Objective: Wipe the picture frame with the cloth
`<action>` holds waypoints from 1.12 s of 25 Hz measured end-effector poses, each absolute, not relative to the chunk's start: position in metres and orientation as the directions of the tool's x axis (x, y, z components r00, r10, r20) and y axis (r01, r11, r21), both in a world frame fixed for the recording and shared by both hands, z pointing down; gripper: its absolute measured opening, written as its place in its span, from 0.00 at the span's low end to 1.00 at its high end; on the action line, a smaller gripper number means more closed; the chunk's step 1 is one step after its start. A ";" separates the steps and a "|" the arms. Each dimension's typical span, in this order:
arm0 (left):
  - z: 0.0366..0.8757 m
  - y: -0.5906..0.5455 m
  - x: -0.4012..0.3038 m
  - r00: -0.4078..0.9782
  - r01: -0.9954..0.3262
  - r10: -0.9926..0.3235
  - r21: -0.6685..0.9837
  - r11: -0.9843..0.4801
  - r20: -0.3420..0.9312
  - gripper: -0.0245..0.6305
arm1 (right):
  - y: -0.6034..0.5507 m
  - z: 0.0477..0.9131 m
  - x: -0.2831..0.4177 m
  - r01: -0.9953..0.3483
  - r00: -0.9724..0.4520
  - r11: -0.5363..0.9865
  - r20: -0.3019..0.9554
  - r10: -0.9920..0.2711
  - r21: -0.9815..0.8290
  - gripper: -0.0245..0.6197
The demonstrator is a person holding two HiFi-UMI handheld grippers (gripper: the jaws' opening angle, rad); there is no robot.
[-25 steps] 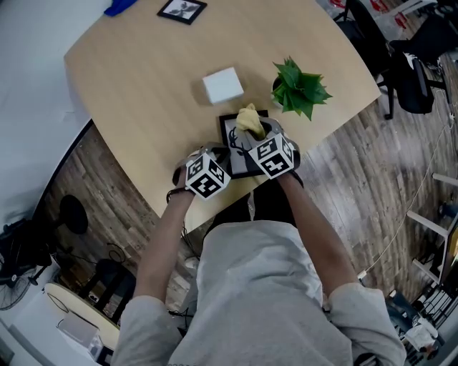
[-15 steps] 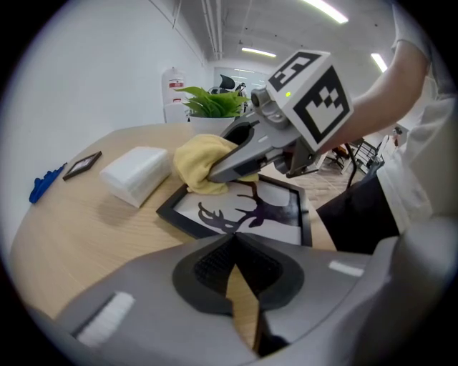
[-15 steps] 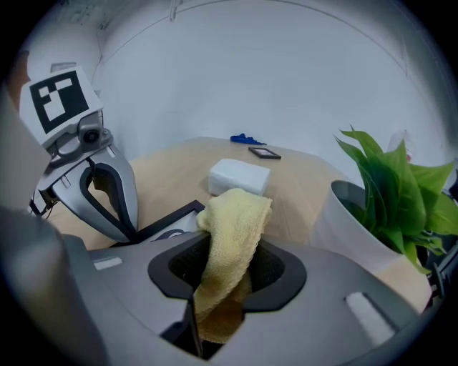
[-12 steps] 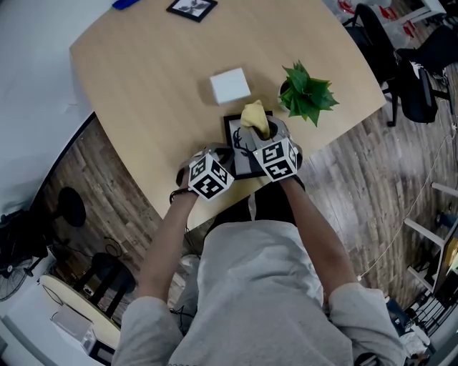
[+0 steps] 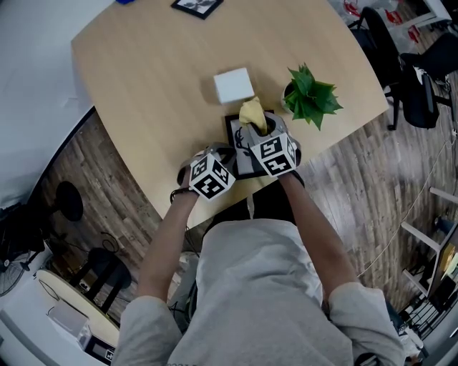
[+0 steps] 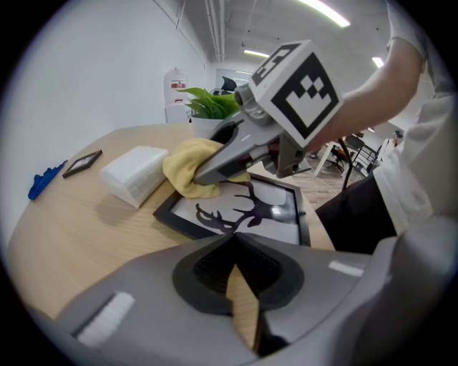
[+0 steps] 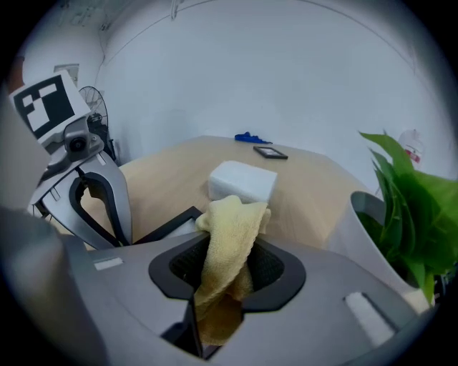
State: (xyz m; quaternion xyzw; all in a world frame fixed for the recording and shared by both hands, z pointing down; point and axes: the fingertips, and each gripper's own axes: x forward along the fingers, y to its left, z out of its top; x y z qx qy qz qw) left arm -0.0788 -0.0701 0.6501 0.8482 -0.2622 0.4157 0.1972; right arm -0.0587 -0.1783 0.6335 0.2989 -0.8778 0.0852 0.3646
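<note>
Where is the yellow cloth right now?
In the head view, the soft yellow cloth is pinched in the right gripper at the black picture frame's far edge, between the white block and green potted plant.

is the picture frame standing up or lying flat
Lying flat: the picture frame rests face up on the table, not propped on anything.

My bench: picture frame near edge, white block behind it, plant right, small frame far.
</note>
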 end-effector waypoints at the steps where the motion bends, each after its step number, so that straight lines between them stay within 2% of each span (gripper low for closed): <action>1: 0.650 -0.070 -0.079 0.519 -0.608 -0.278 0.120 -0.785 0.808 0.12 | -0.177 0.636 -0.061 -0.572 -0.556 0.818 0.705 -0.441 0.060 0.22; 8: 0.649 -0.069 -0.079 0.522 -0.596 -0.273 0.116 -0.795 0.808 0.12 | -0.173 0.634 -0.073 -0.511 -0.590 0.860 0.726 -0.353 0.003 0.22; 15: 0.649 -0.069 -0.078 0.525 -0.595 -0.272 0.119 -0.795 0.807 0.12 | -0.146 0.634 -0.122 -0.372 -0.629 0.928 0.741 -0.233 -0.024 0.22; 28: 0.649 -0.070 -0.078 0.529 -0.604 -0.289 0.115 -0.789 0.798 0.12 | -0.110 0.638 -0.113 -0.212 -0.624 0.977 0.771 -0.126 -0.012 0.21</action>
